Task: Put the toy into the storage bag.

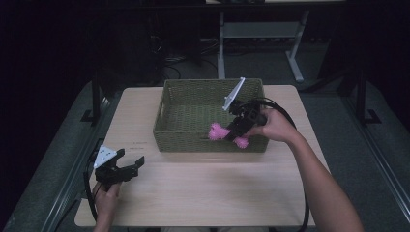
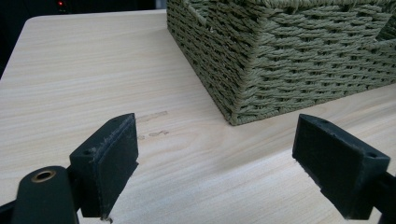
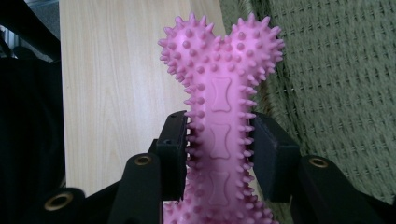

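A pink spiky bone toy (image 3: 219,102) is clamped by its shaft between the jaws of my right gripper (image 3: 219,156). In the high view that right gripper (image 1: 238,130) holds the pink toy (image 1: 218,132) over the front wall of the green woven basket (image 1: 193,87), near its right corner. My left gripper (image 1: 129,166) rests low over the table's front left, jaws wide apart. The left gripper view shows nothing between them but bare wood, with the basket's corner (image 2: 243,84) ahead and the left gripper (image 2: 215,163) open.
The basket stands at the back middle of the light wooden table (image 1: 203,188). A desk frame (image 1: 261,34) and cables lie on the dark floor behind. Bare tabletop spreads in front of the basket.
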Demonstrator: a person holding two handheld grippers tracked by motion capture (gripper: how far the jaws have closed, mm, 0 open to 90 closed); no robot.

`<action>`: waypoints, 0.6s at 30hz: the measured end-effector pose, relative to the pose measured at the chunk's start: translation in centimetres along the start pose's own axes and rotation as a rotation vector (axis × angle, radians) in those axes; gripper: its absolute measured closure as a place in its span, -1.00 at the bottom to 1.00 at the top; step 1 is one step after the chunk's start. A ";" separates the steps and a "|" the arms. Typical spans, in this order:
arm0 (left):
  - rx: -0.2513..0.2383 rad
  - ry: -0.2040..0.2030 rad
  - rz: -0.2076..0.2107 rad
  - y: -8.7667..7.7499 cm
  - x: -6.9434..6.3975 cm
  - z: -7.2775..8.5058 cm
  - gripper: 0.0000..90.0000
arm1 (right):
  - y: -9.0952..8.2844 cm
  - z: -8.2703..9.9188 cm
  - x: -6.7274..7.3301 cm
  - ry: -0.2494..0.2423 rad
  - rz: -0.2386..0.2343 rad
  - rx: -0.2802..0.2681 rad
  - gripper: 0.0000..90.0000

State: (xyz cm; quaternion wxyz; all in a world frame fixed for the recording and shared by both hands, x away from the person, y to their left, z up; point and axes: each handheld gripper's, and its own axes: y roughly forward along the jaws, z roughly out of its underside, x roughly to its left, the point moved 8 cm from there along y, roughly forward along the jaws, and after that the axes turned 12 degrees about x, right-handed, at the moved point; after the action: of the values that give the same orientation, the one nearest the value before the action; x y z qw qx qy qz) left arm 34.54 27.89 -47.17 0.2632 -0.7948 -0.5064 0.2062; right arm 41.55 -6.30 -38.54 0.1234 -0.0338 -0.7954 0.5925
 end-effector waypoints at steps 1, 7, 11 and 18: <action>0.000 -0.005 0.003 0.0 0.0 0.0 -0.69 | -0.1 -0.2 -0.3 0.002 -0.002 -0.009 0.30; 0.001 -0.004 0.004 0.0 0.0 0.0 -0.69 | -0.3 -0.5 -1.1 0.010 -0.002 -0.005 0.30; 0.002 -0.004 0.003 0.1 0.1 0.0 -0.69 | -0.7 -0.8 -1.6 0.007 -0.002 -0.014 0.29; 0.004 -0.001 0.000 0.2 0.1 0.0 -0.69 | -1.1 -1.3 -2.3 0.006 0.007 -0.004 0.29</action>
State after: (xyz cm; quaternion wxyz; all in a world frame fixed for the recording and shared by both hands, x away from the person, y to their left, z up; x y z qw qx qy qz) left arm 34.66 27.89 -47.28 0.2643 -0.7943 -0.5061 0.2076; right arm 44.21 -5.88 -37.51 0.1238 -0.0385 -0.7960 0.5912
